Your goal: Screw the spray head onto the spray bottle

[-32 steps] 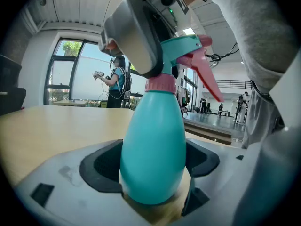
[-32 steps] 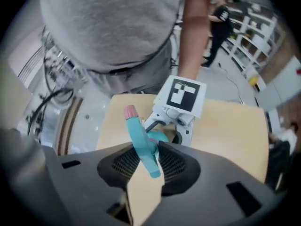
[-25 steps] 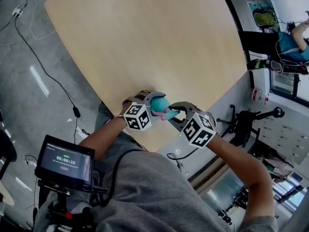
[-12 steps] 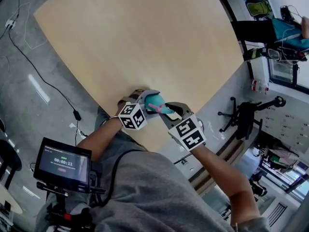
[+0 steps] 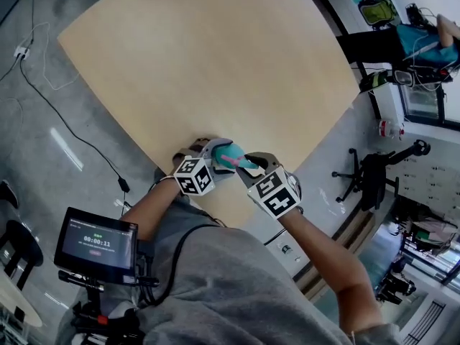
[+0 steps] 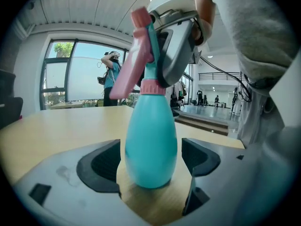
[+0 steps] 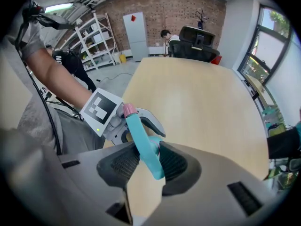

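Currently: spray bottle (image 6: 150,145) upright near desk (image 5: 215,63) edge, between spread left claw (image 6: 151,159) jaws, apparently ungripped. Spray head (image 7: 141,140) on its neck, pinched by right claw (image 7: 146,165). Recommended: clamp bottle first, then turn head squarely.

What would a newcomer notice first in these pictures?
A teal bottle stands near the edge of the table, between the open jaws of the left gripper. The right gripper clamps the spray head on top of it from above.
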Available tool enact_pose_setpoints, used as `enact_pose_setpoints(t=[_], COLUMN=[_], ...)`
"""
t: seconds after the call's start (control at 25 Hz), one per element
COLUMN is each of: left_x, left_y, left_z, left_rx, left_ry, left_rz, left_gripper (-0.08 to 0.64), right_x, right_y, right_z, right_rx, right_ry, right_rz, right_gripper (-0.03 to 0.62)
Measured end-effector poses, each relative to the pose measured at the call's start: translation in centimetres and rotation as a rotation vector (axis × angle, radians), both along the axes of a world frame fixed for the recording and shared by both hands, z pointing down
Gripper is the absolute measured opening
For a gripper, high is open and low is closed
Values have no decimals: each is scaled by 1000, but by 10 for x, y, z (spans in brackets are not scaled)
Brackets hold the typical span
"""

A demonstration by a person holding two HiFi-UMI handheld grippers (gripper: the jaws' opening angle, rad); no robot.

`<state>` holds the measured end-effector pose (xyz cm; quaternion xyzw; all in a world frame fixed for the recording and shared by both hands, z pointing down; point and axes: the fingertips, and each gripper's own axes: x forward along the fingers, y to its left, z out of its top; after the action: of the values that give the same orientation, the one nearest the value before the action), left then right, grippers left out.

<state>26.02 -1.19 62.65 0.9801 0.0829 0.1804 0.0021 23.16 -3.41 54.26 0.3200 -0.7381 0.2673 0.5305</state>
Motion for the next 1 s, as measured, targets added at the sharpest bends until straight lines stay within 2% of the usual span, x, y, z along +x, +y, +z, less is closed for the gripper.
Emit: enact_pose_setpoints(t=[0.16,0.32,0.44,0.52,0.6,0.72,0.76,0.8,0.92,1.0], left_x=[-19,-46,-73,-88,-99,-116,-123,-130,-158,-174], left_y=[-3,-26,-56,-74,-89,-98,-97,-94,-88,-81], left_z=[-1,2,7,3,-19,-77,-97,-115,-168,-202], left_rx=[35,32,22,-4,-33,-18,-6,8,30,13], left_ry=[-41,-102,-142,-142,-113,-56,-39,-22,41,99], left_rz=[33,3,-91,-182,-285,-413,-445,-471,-525,-547], left_gripper=[382,379,377,363,285,85,32,11,5,5], right_x=[22,49,67,84,105,131,136,138,120,100], right_y=[1,-17,-30,-35,-33,-19,-11,-2,23,39], right_z=[5,-4,-8,-17,-38,-87,-107,-126,-179,-209], right_rx=[15,79,139,196,274,437,504,571,726,813], right_ry=[45,3,-36,-61,-98,-214,-272,-341,-559,-632], right_rz=[-46,36,133,215,315,471,525,580,712,723], right_gripper=[131,166,166,166,164,157,108,10,5,5])
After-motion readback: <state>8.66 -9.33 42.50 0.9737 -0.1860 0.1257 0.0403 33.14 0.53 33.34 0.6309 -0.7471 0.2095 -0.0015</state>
